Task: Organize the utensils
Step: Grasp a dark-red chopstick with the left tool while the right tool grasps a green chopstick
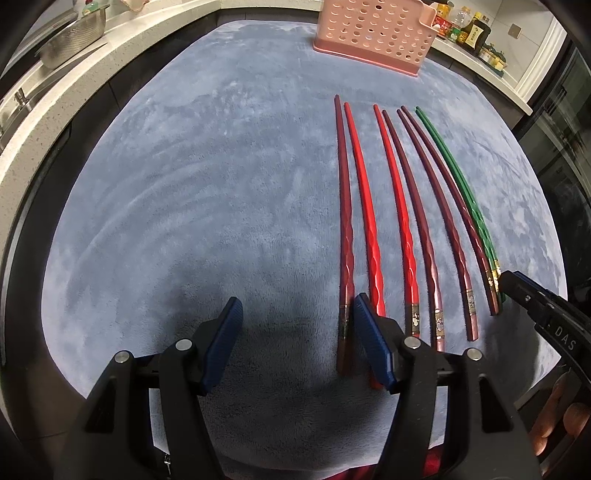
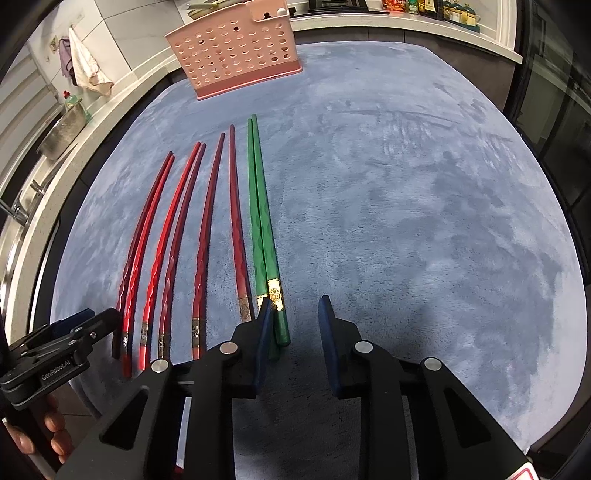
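Note:
Several red and dark red chopsticks [image 1: 395,206] lie side by side on a blue-grey mat [image 1: 184,184], with a green pair [image 2: 260,221] at the right end of the row. A pink perforated basket [image 1: 373,33] stands at the mat's far edge. My left gripper [image 1: 298,301] is open over the row's left end, and the leftmost dark red chopstick [image 1: 345,258] lies between its jaws, beside the right finger. My right gripper [image 2: 295,306] is open around the near ends of the green pair, which lie against its left finger [image 2: 264,332], clear of the right one.
A white counter rings the mat, with a metal colander [image 1: 74,37] and a tap [image 2: 22,206] on the left, a hanging towel [image 2: 85,62], and bottles [image 1: 465,31] at the back right. The mat [image 2: 406,221] stretches right of the green pair. A hand [image 2: 55,435] holds the left gripper.

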`<state>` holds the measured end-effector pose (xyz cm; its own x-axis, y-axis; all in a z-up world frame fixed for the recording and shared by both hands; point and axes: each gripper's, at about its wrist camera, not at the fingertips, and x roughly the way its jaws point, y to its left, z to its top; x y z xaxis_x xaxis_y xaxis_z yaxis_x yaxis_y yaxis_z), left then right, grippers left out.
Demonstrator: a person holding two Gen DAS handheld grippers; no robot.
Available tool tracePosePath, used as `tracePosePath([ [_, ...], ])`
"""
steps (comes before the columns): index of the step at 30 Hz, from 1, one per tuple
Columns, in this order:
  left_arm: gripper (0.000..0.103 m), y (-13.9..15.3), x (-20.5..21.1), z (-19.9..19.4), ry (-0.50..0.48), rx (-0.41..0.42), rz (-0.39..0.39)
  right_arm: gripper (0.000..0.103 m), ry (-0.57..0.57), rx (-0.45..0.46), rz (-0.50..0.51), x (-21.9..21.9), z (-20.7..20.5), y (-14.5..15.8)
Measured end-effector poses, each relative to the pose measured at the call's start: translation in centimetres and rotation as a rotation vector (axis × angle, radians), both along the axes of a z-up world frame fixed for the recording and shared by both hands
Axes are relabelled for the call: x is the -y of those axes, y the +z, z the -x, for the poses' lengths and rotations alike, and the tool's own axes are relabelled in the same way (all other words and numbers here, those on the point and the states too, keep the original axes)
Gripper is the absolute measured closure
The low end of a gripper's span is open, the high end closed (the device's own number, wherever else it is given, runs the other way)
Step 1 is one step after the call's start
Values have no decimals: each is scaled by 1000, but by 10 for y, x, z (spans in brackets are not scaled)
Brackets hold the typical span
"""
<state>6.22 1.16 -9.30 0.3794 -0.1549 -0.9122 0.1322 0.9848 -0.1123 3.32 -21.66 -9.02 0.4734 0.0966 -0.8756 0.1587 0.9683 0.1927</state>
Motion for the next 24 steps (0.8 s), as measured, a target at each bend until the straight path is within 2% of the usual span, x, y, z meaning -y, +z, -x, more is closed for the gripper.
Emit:
tracePosePath([
  [18,45,-2,3,0,-9,4,-15,86,0,-2,-16,1,-3,-3],
  [24,53,-1,5,4,-22,6,-16,88,12,-2,5,-2,-3,-6],
])
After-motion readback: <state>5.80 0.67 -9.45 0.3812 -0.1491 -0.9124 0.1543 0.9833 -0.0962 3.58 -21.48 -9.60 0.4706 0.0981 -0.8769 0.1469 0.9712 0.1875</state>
